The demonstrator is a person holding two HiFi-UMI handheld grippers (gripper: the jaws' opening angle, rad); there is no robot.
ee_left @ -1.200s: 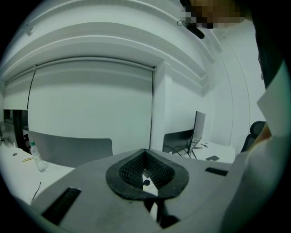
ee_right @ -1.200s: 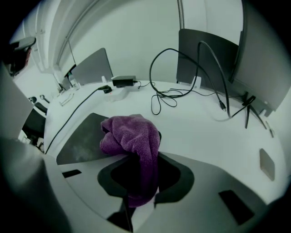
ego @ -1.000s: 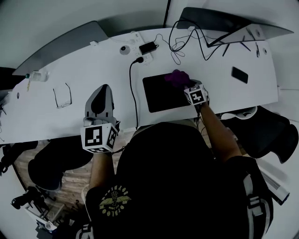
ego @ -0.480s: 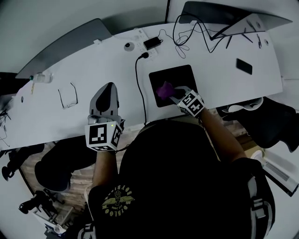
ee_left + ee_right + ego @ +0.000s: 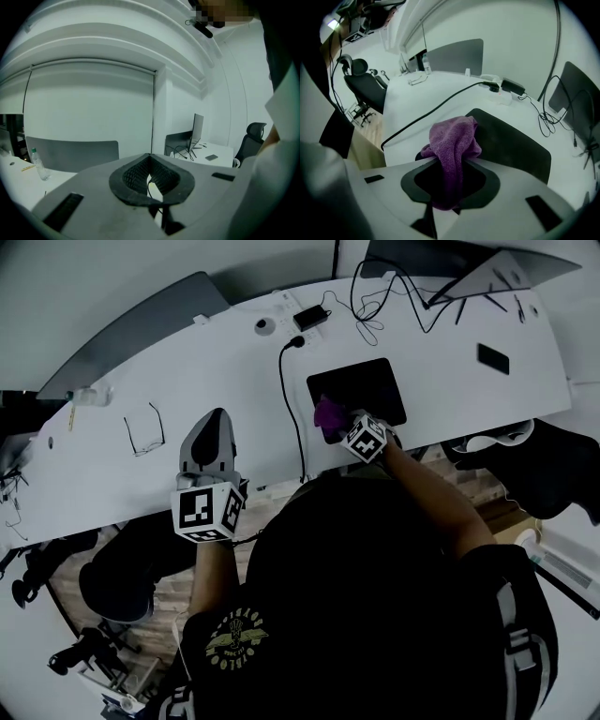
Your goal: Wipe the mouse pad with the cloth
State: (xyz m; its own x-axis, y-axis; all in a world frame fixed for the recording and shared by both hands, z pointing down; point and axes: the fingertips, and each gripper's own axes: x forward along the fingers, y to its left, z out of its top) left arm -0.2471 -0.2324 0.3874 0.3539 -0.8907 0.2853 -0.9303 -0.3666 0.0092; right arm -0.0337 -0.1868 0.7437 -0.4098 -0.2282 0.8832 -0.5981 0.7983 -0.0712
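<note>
While the right gripper (image 5: 341, 424) has its fingers clamped on the cloth (image 5: 452, 147), a thick fold of the purple terry runs down through the black-padded gap. The rest bunches into a soft, nubby lump above the fingertips. In the head view that lump sits at the near left corner of the mouse pad (image 5: 364, 388), a thin, matte black rectangle with rounded corners lying flat on the smooth white surface (image 5: 197, 371). The cloth overlaps the pad's left edge; whether it presses down on the pad cannot be told.

A black cable (image 5: 292, 409) curves along the surface just left of the pad and runs back to a plug by a small black adapter (image 5: 312, 317).

The left gripper (image 5: 215, 418) is held over the near edge of the surface, left of the cable and well apart from the pad. Its grey shell tapers forward. Its ribbed black fingers (image 5: 136, 174) are drawn together to a thin slit, with nothing between them.

Wire-framed glasses (image 5: 142, 432) lie open farther left, and a flat dark phone (image 5: 492, 358) lies to the right beyond the pad. A clear bottle (image 5: 84, 396) lies at the far left edge, by a grey divider panel (image 5: 141, 324).
</note>
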